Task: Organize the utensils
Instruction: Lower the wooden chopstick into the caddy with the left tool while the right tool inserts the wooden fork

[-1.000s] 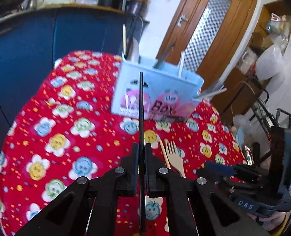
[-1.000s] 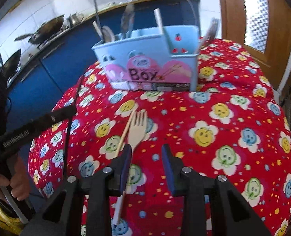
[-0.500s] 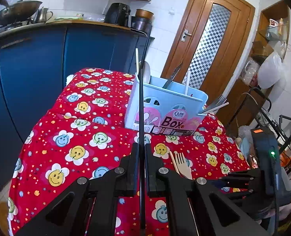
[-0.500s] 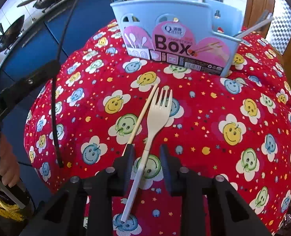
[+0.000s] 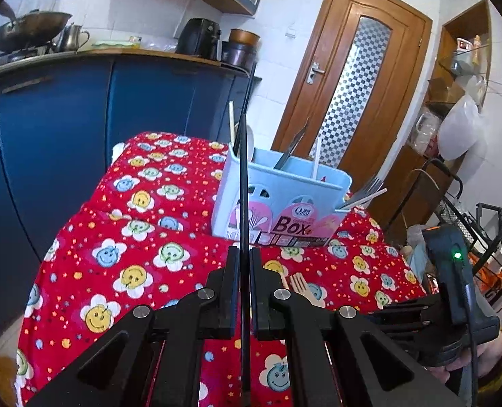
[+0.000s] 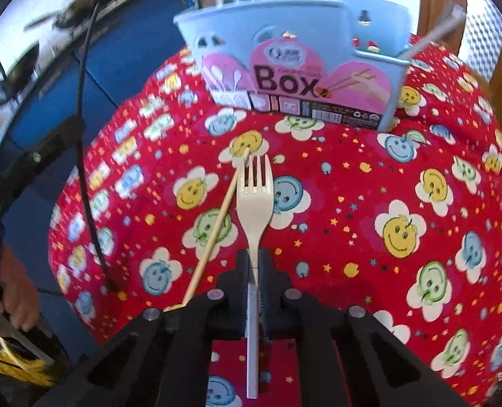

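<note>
My left gripper (image 5: 245, 261) is shut on a thin black chopstick (image 5: 244, 183) that points up and forward toward the light blue utensil box (image 5: 284, 200). The box holds several utensils and stands at the far side of the table. My right gripper (image 6: 254, 264) is shut on the handle of a cream plastic fork (image 6: 255, 200) that lies on the red cloth, tines toward the box (image 6: 295, 44). A wooden chopstick (image 6: 217, 224) lies just left of the fork. The left gripper and its black chopstick (image 6: 84, 156) show at the left of the right wrist view.
The table wears a red smiley-flower cloth (image 5: 132, 237). Blue kitchen cabinets (image 5: 64, 118) with pots stand behind and to the left. A wooden door (image 5: 352, 101) and wire racks (image 5: 471, 230) are to the right.
My right gripper moved down over the fork and closed on its handle. My left gripper tilted up and drew back with the black chopstick held.
</note>
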{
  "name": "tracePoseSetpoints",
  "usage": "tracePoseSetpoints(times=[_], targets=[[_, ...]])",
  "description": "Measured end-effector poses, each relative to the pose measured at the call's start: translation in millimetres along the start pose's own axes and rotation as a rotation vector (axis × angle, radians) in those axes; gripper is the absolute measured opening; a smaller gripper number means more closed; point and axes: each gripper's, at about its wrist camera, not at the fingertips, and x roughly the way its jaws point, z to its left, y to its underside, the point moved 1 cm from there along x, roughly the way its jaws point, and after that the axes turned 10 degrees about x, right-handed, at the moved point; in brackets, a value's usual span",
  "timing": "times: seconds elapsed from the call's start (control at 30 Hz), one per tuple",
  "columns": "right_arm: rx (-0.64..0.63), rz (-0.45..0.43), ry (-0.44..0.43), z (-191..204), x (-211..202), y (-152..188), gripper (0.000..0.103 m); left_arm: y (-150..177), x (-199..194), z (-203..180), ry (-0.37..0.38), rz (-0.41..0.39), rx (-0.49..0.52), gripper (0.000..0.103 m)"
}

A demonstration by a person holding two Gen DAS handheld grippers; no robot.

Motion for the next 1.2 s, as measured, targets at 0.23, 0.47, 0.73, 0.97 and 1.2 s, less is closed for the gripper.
tracePoseSetpoints(times=[0.23,0.47,0.73,0.97,1.2], targets=[[0.017,-0.204,-0.088,-2,-41,0,0.007,-16,-7,-5,-0.003,-0.066,0.026,0.005],[0.048,-0.414,-0.15,-4,-71,-16,0.007,-41,-17,-13,-0.009,-0.135,0.06,0.005],[0.077,-0.552,-0.184,-11,-86,-39,0.007,-83,-19,-18,-0.032,-0.25,0.094,0.005],[0.061,-0.667,-0.148,-12,-93,-60,0.008,-119,-10,-16,-0.064,-0.336,0.094,0.005],[0.043,-0.749,-0.118,-15,-96,-83,0.008,-146,5,-12,-0.085,-0.41,0.062,0.005]])
